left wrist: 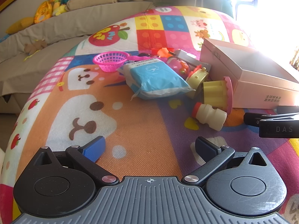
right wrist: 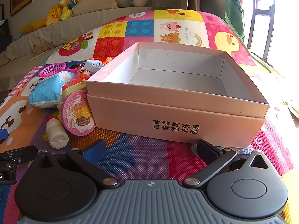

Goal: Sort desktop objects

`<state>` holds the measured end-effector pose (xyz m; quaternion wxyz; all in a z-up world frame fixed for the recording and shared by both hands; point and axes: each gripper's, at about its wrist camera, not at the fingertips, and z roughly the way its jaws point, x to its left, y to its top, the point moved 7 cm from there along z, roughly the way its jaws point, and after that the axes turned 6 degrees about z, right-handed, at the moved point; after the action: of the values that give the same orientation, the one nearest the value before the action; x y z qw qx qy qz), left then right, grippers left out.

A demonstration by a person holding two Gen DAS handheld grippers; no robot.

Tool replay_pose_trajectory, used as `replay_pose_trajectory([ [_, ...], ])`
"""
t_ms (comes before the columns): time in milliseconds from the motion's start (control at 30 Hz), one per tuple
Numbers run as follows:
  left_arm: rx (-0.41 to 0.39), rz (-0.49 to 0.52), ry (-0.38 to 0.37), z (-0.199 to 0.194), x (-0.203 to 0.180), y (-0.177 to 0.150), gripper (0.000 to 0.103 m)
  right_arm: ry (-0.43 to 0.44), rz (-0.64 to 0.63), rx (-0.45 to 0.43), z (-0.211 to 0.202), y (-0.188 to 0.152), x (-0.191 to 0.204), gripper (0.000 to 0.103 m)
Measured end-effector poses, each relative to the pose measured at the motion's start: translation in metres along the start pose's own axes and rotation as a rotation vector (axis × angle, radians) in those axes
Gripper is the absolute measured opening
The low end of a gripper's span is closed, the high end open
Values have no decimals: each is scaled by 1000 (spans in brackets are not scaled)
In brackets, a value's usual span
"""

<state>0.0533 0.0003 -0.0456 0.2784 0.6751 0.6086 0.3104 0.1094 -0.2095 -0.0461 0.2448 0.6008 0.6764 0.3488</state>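
Note:
A pile of toys lies on a colourful play mat: a pink basket, a blue tissue pack, a yellow cup toy with a pink lid, and a small white bottle with a red cap. An open pink cardboard box stands to their right; its inside looks empty. My left gripper is open and empty above the mat, short of the pile. My right gripper is open and empty just in front of the box. The bottle and the glittery pink lid show at its left.
More toys sit behind the pack: a pink round toy, a yellow clock toy, a white adapter. A beige sofa with plush toys runs along the back left. A bright window is at the right.

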Motion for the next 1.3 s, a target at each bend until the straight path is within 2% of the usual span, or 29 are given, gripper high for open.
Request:
replay_pose_trajectory([
  [1300,1,0,3,0,0,-2,103,0,0,0,0,1,0,103],
])
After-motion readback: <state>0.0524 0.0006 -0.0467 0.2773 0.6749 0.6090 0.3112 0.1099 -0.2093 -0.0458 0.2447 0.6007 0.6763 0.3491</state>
